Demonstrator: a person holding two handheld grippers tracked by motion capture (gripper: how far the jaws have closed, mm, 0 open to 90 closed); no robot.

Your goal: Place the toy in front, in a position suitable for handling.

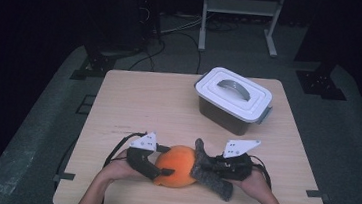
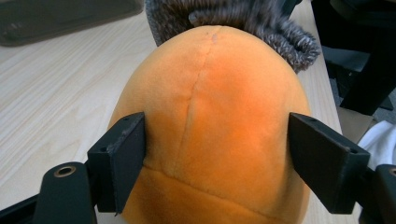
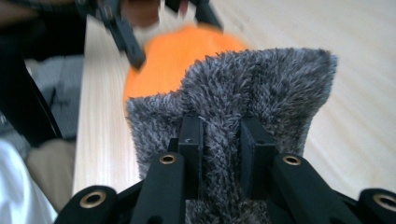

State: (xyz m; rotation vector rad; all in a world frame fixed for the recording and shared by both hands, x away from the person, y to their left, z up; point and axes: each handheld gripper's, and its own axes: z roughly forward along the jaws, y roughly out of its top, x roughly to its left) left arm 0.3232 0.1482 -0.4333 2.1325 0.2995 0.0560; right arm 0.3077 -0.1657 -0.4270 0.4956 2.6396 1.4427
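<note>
An orange plush ball [image 1: 178,171] rests near the table's front edge. My left gripper [image 1: 160,169] holds it from the left, and in the left gripper view its jaws press both flanks of the orange plush ball [image 2: 215,107]. A grey fuzzy fabric piece [image 1: 211,177] lies against the ball's right side, with my right gripper [image 1: 215,168] shut on it. In the right gripper view the jaws of the right gripper [image 3: 219,144] pinch a fold of the grey fabric [image 3: 266,84], and the orange ball [image 3: 173,53] sits just beyond it. The grey fabric [image 2: 261,18] caps the ball's far end.
A white lidded storage box [image 1: 233,99] with a grey handle stands at the back right of the wooden table [image 1: 143,103]. Both hands rest at the front edge. A metal frame and cables lie on the floor beyond the table.
</note>
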